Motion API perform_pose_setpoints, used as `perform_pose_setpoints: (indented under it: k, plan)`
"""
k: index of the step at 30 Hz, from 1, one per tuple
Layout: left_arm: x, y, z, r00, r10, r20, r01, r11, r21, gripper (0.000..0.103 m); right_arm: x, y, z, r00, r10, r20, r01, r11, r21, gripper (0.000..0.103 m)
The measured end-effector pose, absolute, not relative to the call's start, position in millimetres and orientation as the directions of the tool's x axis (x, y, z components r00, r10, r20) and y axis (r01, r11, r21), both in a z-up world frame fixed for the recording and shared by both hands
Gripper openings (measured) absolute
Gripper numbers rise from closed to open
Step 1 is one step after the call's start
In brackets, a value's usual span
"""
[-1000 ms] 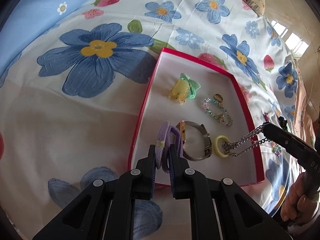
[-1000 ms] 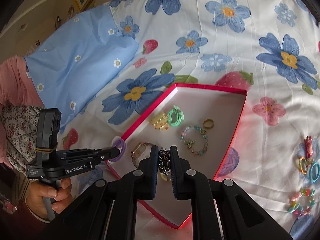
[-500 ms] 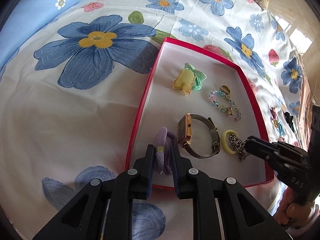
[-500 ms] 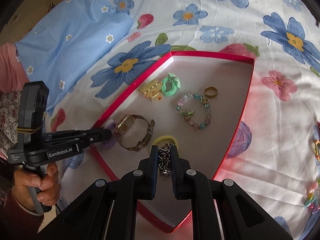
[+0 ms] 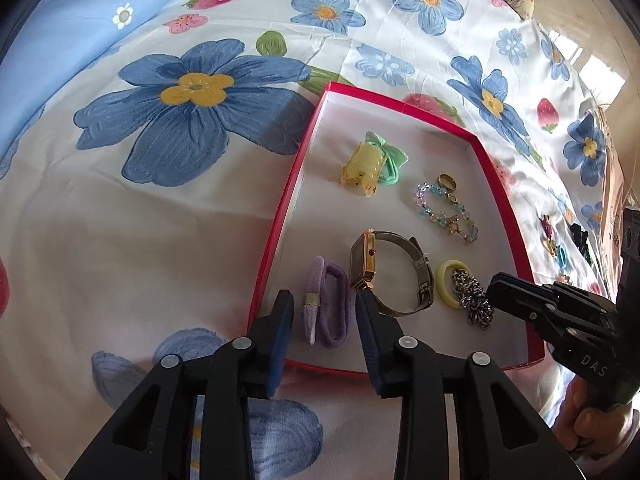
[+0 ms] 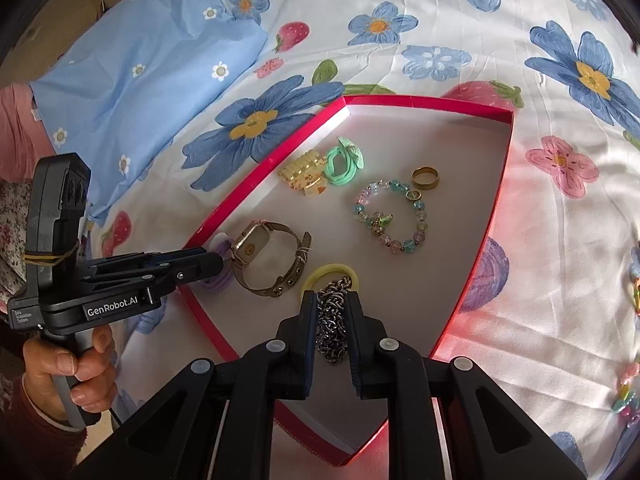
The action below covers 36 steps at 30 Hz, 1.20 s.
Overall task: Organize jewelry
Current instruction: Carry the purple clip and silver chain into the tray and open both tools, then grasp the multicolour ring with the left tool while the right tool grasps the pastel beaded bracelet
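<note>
A red-rimmed box [image 5: 280,216] [image 6: 492,208] lies on a floral bedsheet. In it lie a purple hair tie [image 5: 328,304], a gold watch [image 5: 380,272] [image 6: 268,256], a yellow ring with a metal chain [image 5: 468,296] [image 6: 332,308], a bead bracelet [image 5: 444,212] [image 6: 388,216], a gold ring [image 6: 425,178], a yellow clip [image 5: 362,168] [image 6: 302,174] and a green tie [image 6: 344,160]. My left gripper [image 5: 324,320] is open around the purple tie, which rests on the box floor. My right gripper [image 6: 332,308] has its jaws slightly parted around the chain heap.
A blue pillow [image 6: 132,76] lies at the far left. Several loose colourful hair ties and charms [image 6: 628,392] [image 5: 560,248] lie on the sheet to the right of the box.
My left gripper has opened and let the purple tie rest in the box. My right gripper has lowered the chain into the box and loosened its jaws.
</note>
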State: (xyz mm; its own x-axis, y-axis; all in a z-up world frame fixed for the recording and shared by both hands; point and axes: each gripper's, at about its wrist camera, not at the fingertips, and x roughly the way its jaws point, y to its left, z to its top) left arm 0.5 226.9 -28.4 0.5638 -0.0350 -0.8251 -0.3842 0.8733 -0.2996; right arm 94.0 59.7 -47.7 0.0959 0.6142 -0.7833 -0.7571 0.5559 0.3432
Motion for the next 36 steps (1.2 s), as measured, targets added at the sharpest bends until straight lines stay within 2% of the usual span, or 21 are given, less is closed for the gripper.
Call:
perform_pose_setpoints:
  k: [1, 3, 14, 36]
  plan:
    - [-0.8, 226.1, -26.4, 0.567, -0.029, -0.823, -0.387, 0.873, -0.297, 0.036, 94.1, 58.2, -45.7, 0.097, 0.621, -0.778, -0.755, 0.556, 0.349, 0.019]
    - [-3.0, 225.1, -23.1, 0.573, -0.023, -0.819, -0.389, 0.872, -0.297, 0.039, 94.8, 54.4, -41.3, 0.102, 0.635, -0.766, -0.749, 0.555, 0.361, 0.028]
    - [-12.3, 203.3, 7.4, 0.633, -0.039, -0.773, -0.329, 0.89, -0.315, 0.052, 94.4, 15.7, -13.8, 0.159, 0.685, -0.711, -0.722, 0.572, 0.39, 0.044]
    - [38.3, 136.4, 20.5, 0.621, -0.149, -0.77, -0.151, 0.941, -0.304, 0.055, 132.5, -131.2, -7.8, 0.38, 0.591, -0.711, -0.504, 0.777, 0.377, 0.046]
